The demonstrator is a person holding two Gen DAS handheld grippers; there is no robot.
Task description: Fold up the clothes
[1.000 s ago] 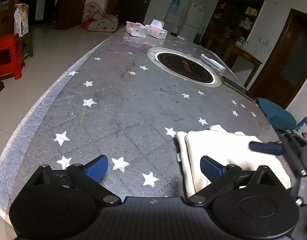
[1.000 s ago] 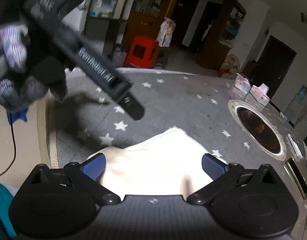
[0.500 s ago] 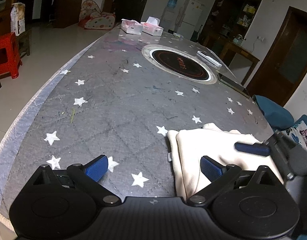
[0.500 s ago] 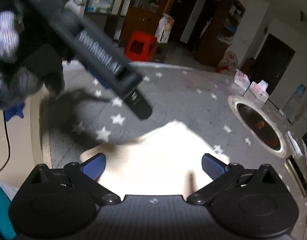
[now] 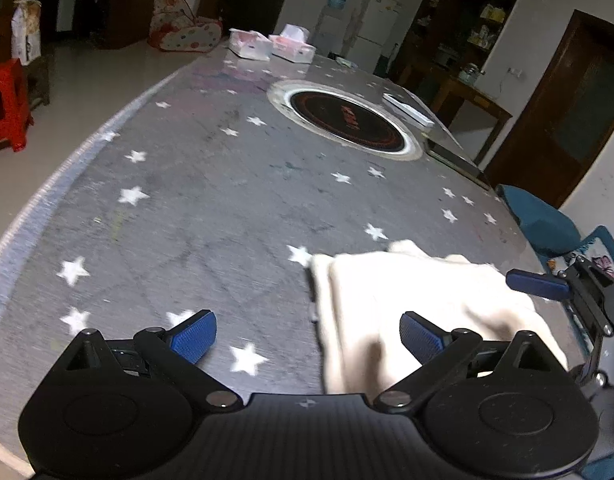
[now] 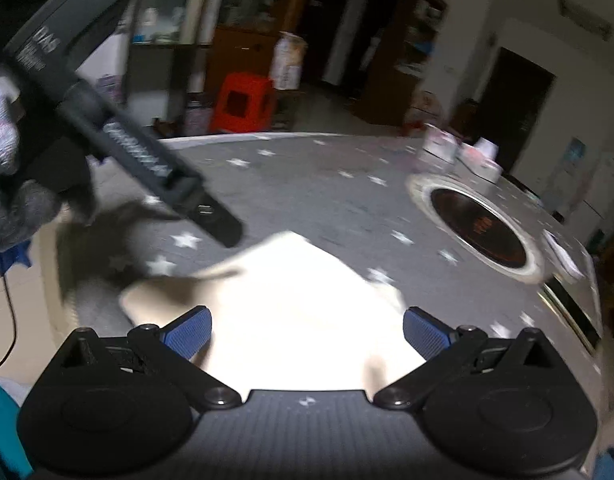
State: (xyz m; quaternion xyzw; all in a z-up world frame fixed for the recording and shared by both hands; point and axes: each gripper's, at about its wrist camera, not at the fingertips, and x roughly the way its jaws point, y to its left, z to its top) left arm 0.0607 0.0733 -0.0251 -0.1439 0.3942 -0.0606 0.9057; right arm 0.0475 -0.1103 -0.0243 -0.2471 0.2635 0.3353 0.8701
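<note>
A cream folded garment lies flat on the grey star-patterned tablecloth, near the table's near right edge. It also shows in the right wrist view, just ahead of the fingers. My left gripper is open and empty, above the cloth's left edge. My right gripper is open and empty, over the garment; one of its blue fingertips shows at the right in the left wrist view. The left gripper's body crosses the upper left of the right wrist view.
A round black induction hob is set into the table's middle. Two tissue boxes stand at the far end. A white flat object lies beside the hob. A red stool stands on the floor left; a teal chair right.
Both grippers have drifted a little over the table and stayed open. The garment has not moved. The views are blurred by motion.
</note>
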